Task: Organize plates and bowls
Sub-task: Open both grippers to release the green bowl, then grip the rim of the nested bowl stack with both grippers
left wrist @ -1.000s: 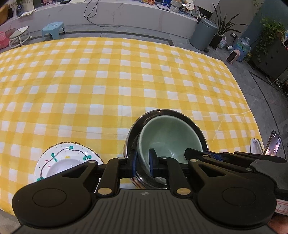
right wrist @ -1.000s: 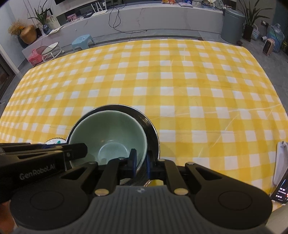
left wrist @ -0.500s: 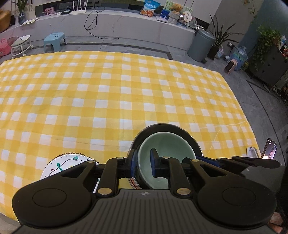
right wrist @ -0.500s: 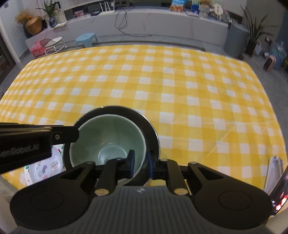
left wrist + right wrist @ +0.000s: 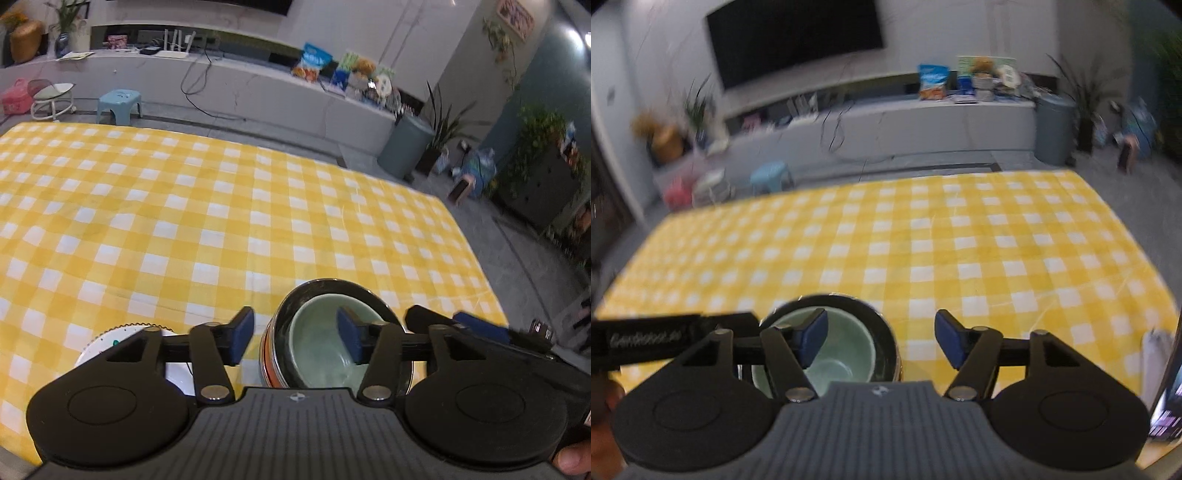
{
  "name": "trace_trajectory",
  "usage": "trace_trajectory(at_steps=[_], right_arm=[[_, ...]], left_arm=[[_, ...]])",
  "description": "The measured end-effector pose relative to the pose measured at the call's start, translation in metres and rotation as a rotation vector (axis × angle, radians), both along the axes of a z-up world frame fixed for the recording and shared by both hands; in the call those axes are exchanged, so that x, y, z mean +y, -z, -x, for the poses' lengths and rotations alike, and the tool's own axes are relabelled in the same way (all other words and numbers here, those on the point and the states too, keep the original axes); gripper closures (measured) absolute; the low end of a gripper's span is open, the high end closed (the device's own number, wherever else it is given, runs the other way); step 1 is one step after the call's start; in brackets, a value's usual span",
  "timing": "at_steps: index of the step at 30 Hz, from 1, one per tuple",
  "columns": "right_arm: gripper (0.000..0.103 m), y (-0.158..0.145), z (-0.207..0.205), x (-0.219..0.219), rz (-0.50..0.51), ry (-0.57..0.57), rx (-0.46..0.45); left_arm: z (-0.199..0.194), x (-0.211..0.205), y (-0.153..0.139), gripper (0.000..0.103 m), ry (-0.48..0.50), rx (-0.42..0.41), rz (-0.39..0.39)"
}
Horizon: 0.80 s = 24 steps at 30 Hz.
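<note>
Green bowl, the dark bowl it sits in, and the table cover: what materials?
Green bowl: looks like glazed ceramic, pale celadon with a soft gloss and a thick rim. Dark bowl: black glossy inside with sharp highlights, orange-striped outside; glazed ceramic or coated metal, I can't tell which. Table cover: yellow-and-white checked woven cloth, matte, with fold creases.

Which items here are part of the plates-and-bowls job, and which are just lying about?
Job:
green bowl, nested inside the dark bowl
white patterned plate, beside them

Lying about:
phone at the table's right edge
blue stool
grey bin
</note>
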State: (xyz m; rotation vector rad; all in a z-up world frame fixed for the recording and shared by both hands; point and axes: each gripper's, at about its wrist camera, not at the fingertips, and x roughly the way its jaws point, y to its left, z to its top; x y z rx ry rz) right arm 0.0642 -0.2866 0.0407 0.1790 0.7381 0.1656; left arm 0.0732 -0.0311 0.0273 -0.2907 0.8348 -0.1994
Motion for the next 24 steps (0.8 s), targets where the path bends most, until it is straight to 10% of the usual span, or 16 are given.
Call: trace_trajectory(at_steps=[15,24], right_arm=[[0.027,0.068,-0.022,-0.037,-0.408,0.137,0.201],[0.027,0.092,-0.036,-0.033,-0.483,0.103,0.332]], left_arm=[[0.003,0.023,0.046,0.027,-0.162,0.004,0.188],[0.0,0.018,0.07,0.027,-0.143,0.046,0.212]])
